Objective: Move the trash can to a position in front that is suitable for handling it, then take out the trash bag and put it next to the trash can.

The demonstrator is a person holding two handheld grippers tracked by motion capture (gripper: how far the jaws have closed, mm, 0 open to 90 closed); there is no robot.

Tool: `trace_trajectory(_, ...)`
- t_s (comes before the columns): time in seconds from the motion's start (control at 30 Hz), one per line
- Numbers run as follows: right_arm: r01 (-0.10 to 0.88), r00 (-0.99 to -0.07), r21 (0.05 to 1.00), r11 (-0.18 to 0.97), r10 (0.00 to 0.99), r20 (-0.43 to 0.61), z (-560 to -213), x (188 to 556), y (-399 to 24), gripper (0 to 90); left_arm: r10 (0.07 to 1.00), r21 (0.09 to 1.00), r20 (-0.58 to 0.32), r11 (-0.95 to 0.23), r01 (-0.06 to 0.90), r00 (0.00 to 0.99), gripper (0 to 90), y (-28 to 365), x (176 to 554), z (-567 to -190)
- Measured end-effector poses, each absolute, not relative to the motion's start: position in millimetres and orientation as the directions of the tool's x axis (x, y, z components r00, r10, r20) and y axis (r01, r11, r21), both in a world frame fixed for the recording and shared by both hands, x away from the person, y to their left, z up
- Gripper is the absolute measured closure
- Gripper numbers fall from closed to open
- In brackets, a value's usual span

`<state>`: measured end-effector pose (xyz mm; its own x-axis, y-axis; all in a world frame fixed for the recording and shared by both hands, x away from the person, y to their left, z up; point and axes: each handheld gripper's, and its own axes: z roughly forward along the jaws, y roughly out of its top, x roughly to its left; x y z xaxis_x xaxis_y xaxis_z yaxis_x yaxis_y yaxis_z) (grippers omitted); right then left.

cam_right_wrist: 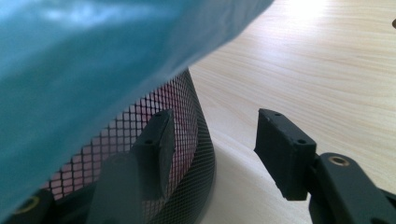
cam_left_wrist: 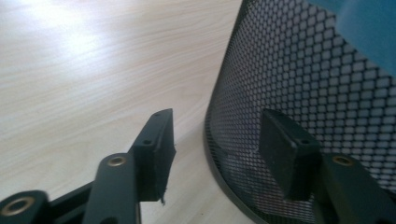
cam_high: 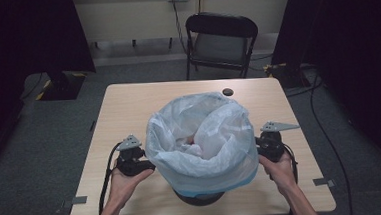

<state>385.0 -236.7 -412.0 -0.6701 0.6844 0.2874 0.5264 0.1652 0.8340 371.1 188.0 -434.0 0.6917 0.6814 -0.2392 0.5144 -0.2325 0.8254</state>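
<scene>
A black mesh bin (cam_high: pixel 199 197) lined with a white and blue bag (cam_high: pixel 200 137) stands at the front middle of the wooden table (cam_high: pixel 128 111). Something reddish (cam_high: pixel 193 137) lies inside the bag. My left gripper (cam_high: pixel 141 163) sits at the bin's left side, held by a hand. In the left gripper view it (cam_left_wrist: pixel 224 140) is open, one jaw over bare wood and the other against the mesh wall (cam_left_wrist: pixel 303 84). My right gripper (cam_high: pixel 267 148) sits at the bin's right side. It (cam_right_wrist: pixel 212 149) is open too, one jaw overlapping the mesh (cam_right_wrist: pixel 187 121) under the blue bag (cam_right_wrist: pixel 93 60).
A small dark disc (cam_high: pixel 227 91) lies near the table's far edge. A black folding chair (cam_high: pixel 220 40) stands behind the table. Cables run over the grey floor at the right (cam_high: pixel 325 129). Bare wood lies to the left and far side of the bin.
</scene>
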Motion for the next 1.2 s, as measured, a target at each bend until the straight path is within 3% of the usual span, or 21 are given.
trace_trajectory(0.13, 0.521, -0.673, 0.838, 0.161, 0.681, 0.287, -408.9, 385.2, -238.0, 44.5, 0.692, 0.829, -0.239, -0.22, 0.514, 0.681, 35.4, 189.4, 372.6, -432.2)
trace_trajectory(0.33, 0.515, -0.637, 0.833, 0.204, 0.741, 0.213, -404.9, 385.5, -242.8, 40.2, 0.721, 0.847, -0.224, -0.188, 0.497, 0.656, 31.7, 208.5, 373.2, -420.2)
trace_trajectory(0.43, 0.517, -0.62, 0.837, 0.183, 0.754, 0.218, -405.5, 386.5, -253.1, 42.2, 0.724, 0.853, -0.228, -0.173, 0.492, 0.651, 30.9, 215.3, 373.0, -414.8)
trace_trajectory(0.57, 0.529, -0.578, 0.843, 0.102, 0.77, 0.27, -398.6, 389.8, -267.9, 44.6, 0.697, 0.864, -0.275, -0.123, 0.488, 0.662, 35.0, 221.6, 371.3, -405.8)
trace_trajectory(0.7, 0.536, -0.562, 0.841, 0.071, 0.773, 0.293, -379.4, 390.9, -272.7, 46.2, 0.721, 0.87, -0.245, -0.131, 0.475, 0.648, 36.7, 219.6, 369.7, -397.5)
trace_trajectory(0.93, 0.504, -0.584, 0.862, 0.049, 0.755, 0.298, -348.5, 393.1, -278.1, 51.4, 0.742, 0.895, -0.218, -0.108, 0.434, 0.634, 41.5, 229.6, 370.6, -365.6)
trace_trajectory(1.2, 0.431, -0.618, 0.902, -0.014, 0.724, 0.306, -321.7, 387.2, -275.9, 48.1, 0.732, 0.931, -0.191, -0.076, 0.358, 0.654, 48.3, 227.5, 364.5, -327.0)
